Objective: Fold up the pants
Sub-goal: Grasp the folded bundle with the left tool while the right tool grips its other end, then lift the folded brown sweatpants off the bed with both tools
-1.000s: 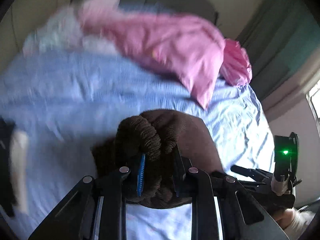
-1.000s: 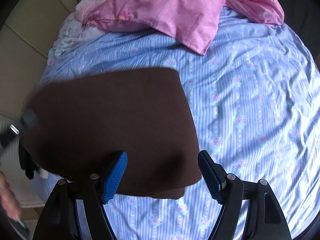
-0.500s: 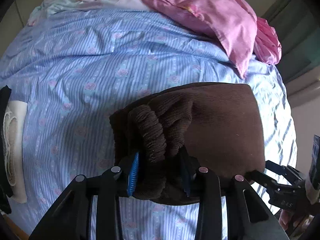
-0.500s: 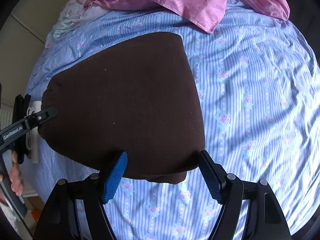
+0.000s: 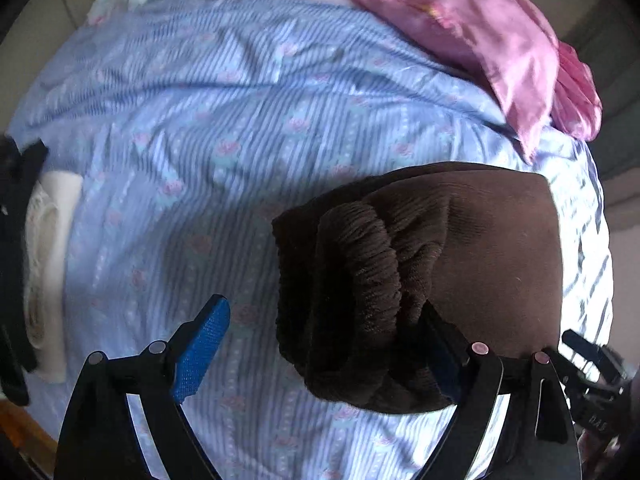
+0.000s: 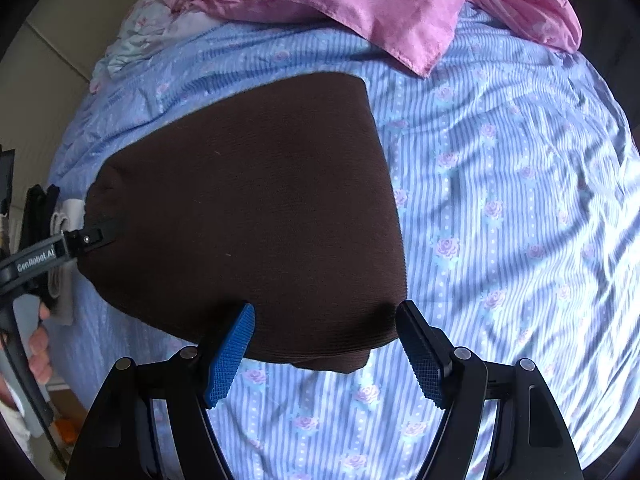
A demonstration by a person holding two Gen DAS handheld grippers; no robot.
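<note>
Now folded pants [image 6: 248,216] on bedsheet [image 6: 500,208].

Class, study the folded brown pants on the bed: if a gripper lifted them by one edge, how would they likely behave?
The brown pants look soft and ribbed, so they would probably droop rather than hold shape. The bunched elastic waistband suggests the layers may slide apart and unfold. They seem thick, so likely not slippery against the striped bedsheet.

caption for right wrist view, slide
Open right hand-held gripper at the near edge of folded brown pants on a bed.
</note>
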